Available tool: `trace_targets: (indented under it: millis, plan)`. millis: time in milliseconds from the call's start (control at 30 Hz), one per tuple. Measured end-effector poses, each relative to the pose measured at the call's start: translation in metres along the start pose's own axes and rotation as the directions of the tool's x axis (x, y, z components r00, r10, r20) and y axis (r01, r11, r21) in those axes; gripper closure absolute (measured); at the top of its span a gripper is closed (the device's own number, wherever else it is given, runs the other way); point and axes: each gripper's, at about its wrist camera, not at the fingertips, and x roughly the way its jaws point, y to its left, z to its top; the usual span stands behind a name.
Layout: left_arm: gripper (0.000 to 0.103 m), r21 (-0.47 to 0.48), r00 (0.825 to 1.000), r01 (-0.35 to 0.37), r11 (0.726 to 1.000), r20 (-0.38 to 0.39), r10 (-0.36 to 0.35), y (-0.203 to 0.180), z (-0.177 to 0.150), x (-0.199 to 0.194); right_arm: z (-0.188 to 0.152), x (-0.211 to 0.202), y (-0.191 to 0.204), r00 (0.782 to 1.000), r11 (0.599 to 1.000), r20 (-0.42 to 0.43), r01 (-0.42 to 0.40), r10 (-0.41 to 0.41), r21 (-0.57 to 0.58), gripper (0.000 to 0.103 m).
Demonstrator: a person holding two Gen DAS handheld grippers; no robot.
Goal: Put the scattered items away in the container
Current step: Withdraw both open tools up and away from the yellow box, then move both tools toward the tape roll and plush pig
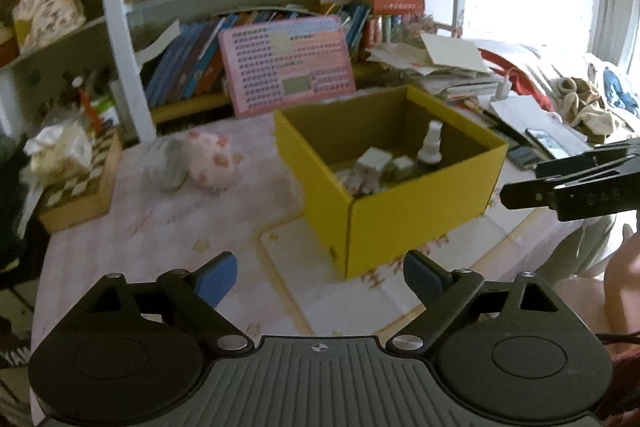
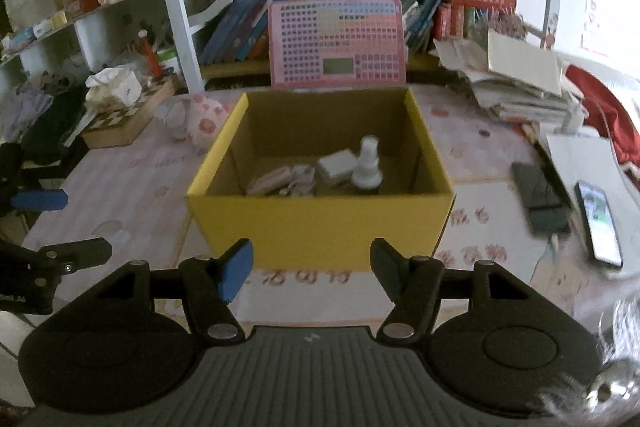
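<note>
An open yellow cardboard box (image 1: 400, 223) (image 2: 320, 227) stands on the pink-patterned table. Inside it are a white spray bottle (image 2: 366, 163) (image 1: 431, 147), a small white box (image 2: 336, 165) and a pink flat item (image 2: 270, 181). My left gripper (image 1: 320, 271) is open and empty, just short of the box's near corner. My right gripper (image 2: 312, 263) is also open and empty, facing the box's front wall. Left of the box lie a white pouch with pink spots (image 1: 210, 163) (image 2: 206, 121) and a clear glass jar (image 1: 168, 167) (image 2: 176, 121).
A pink button board (image 2: 336, 43) leans on the bookshelf behind the box. A chessboard box (image 2: 124, 123) with tissues sits at the left. A phone (image 2: 598, 223), a dark wallet (image 2: 540, 199) and stacked papers (image 2: 516, 83) crowd the right side.
</note>
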Motion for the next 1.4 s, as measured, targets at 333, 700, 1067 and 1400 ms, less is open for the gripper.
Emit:
trace_targets:
  millis: [333,700,1067,1400]
  plan:
    - [0.01,-0.021,0.999,0.008,1.0,-0.031,-0.008,0.021,-0.03,-0.019,-0.03,-0.001,0.047,0.999,1.0,-0.037,-0.002,0.004,0.029,0.037]
    - [0.01,-0.024,0.993,0.027,0.999,-0.11,-0.029,0.039,-0.06,-0.025,-0.05,0.008,0.096,0.994,0.999,-0.1,-0.034,0.033,-0.004,0.032]
    - [0.009,-0.093,0.988,0.005,0.996,-0.152,-0.019,0.07,-0.082,-0.034,-0.052,0.019,0.145,0.986,0.991,-0.147,-0.091,0.077,-0.095,0.027]
    - [0.005,-0.146,0.99,-0.036,0.989,-0.144,0.014,0.098,-0.09,-0.044,-0.046,0.029,0.175,0.981,0.982,-0.16,-0.128,0.105,-0.139,0.023]
